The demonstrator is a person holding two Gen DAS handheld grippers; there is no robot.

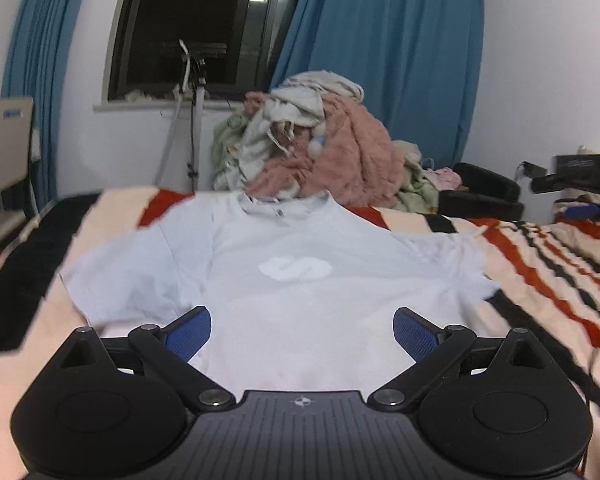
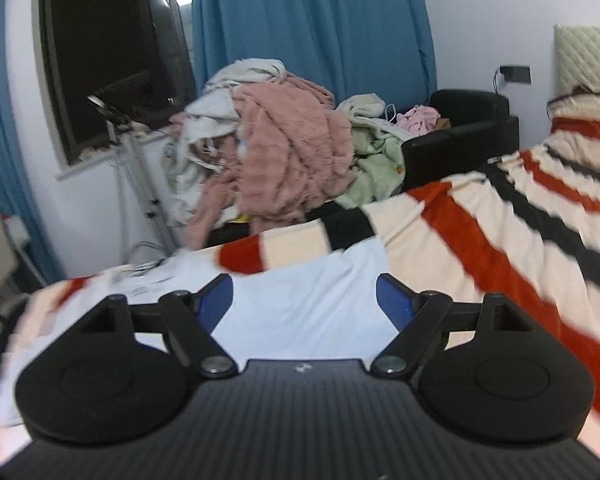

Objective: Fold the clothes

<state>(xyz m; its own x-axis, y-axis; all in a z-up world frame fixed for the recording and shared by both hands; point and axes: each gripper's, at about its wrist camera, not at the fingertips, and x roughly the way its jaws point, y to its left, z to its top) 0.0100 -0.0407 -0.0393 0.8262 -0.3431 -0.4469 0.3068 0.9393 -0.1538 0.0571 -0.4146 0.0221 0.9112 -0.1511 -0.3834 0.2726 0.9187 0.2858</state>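
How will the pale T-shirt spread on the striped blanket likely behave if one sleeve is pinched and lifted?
The T-shirt looks thin and lies flat with soft wrinkles, so it will probably droop limply. It seems light. The fuzzy striped blanket may drag on it slightly.

Right wrist view. The right gripper [image 2: 304, 300] fills the foreground, its blue-padded fingers [image 2: 218, 298] spread wide with nothing between them. Beneath and beyond them lies a pale blue garment [image 2: 300, 304], spread flat on a blanket [image 2: 480, 248] striped in cream, red and black. Behind the bed's far edge rises a heap of clothes [image 2: 284, 152], mostly pink and off-white with pale green at its right side. A black armchair [image 2: 468, 128] stands right of the heap. Blue curtains [image 2: 312, 24] flank a dark window [image 2: 112, 52].
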